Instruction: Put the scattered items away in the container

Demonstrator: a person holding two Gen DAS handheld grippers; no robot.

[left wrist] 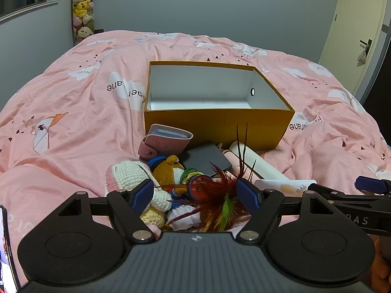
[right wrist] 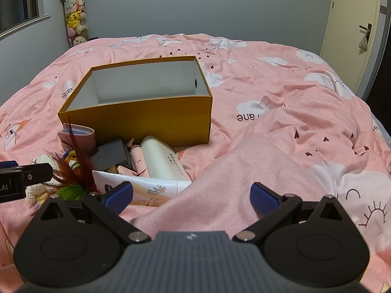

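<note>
Left wrist view: the left gripper [left wrist: 195, 195] gapes wide over a near pile of toys [left wrist: 168, 183], gripping nothing. Right gripper [right wrist: 191, 196] is spread wide, empty, above the quilt [right wrist: 281, 146]. Beyond the pile sits the box [left wrist: 217, 127].

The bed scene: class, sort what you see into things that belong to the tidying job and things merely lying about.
Belongs to the job: yellow box, pink card holder, white bottle, feather toy, crocheted toy, grey case, cream tube.

Just about: pink duvet, plush toy tube, door.
</note>
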